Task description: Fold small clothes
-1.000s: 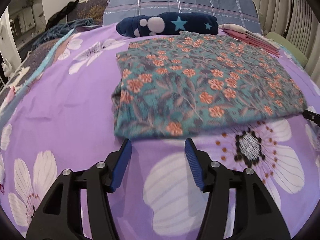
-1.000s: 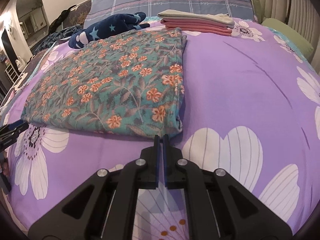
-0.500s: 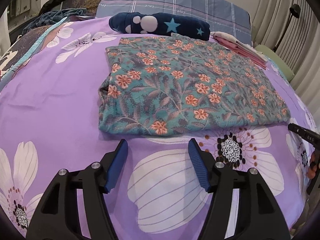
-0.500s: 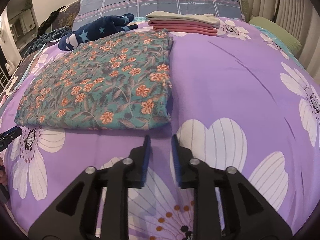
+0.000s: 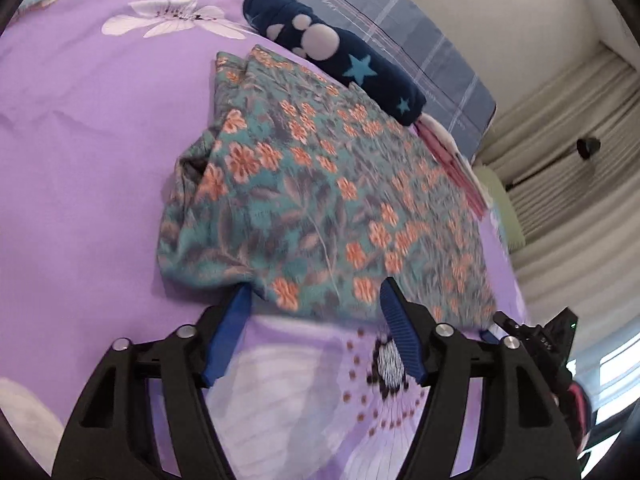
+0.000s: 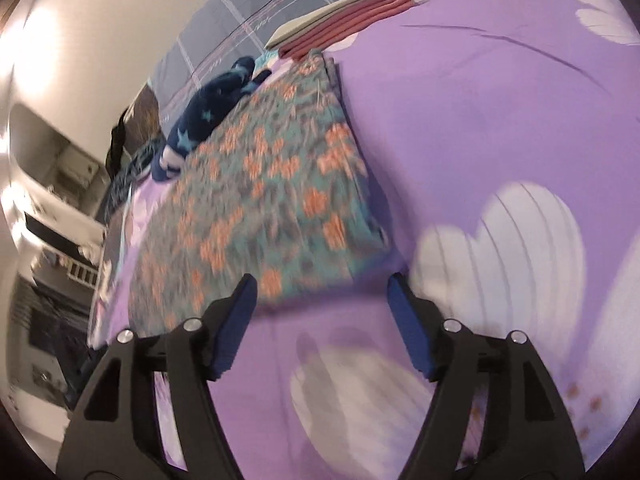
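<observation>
The folded floral cloth [image 5: 316,208], teal with orange flowers, lay flat on the bed [image 5: 80,128], on a purple sheet with big white flowers. No writing could be read on anything.

The left tool [image 5: 314,298] was wide open. Its blue fingertips [image 5: 240,304] were right at the near edge of the cloth, by the near left corner, and one tip looked tucked just under that edge. The right tool [image 6: 320,290] was wide open too, with its tips at the near right corner of the cloth [image 6: 272,184]. That picture was blurry, so I could not tell if those tips touched the cloth.

Behind the cloth lay a rolled dark blue blanket [image 5: 340,56] with light blue stars and white paw marks, touching the cloth's far edge. Next to it sat a pile of folded pink clothes [image 6: 344,20] with a pale one on top, just beside the cloth's far right corner. A blue checked pillow [image 5: 400,20] was behind them.

To the right of the cloth the sheet [image 6: 480,112] was bare and open. To the left there was bare sheet as well
</observation>
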Demonstrator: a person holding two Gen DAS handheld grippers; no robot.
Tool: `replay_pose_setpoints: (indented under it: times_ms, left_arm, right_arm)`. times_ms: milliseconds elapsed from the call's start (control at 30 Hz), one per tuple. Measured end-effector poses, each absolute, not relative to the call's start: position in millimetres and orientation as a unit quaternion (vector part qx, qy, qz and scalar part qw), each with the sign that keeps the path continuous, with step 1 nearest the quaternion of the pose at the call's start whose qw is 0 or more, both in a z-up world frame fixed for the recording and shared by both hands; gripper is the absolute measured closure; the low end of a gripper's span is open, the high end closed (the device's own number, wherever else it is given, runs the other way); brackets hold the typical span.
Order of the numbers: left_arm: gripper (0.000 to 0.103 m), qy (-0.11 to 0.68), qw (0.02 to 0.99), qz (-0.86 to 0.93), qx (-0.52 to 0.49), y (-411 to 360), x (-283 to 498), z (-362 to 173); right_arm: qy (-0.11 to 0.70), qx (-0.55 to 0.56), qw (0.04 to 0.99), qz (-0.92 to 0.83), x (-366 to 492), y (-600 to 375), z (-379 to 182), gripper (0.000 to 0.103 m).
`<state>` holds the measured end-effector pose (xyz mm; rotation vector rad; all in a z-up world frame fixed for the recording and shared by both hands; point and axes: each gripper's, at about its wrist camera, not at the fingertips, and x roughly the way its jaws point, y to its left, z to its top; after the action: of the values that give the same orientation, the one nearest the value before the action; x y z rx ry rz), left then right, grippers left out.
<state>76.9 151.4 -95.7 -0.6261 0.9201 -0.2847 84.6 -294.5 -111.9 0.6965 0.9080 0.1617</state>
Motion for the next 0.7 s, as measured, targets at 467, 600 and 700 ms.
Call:
replay_pose_setpoints:
  times_ms: [467,600,700]
  left_arm:
    - [0.100,0.348,0.901,-0.104,-0.238,156,44,-26]
    - [0.102,0.383,0.901,-0.092,-0.183,145,5,-25]
    - [0.103,0.433,0.892,-0.006,-0.125,150,-12,-51]
  right_arm:
    - [0.380,0.318,0.861,0.108,55,-309,-55,0.095]
    - [0.428,0.277,0.853,0.106,27,-308,-71,0.094]
    - [0.486,0.274,0.827,0.077,15,-317,-107,0.085]
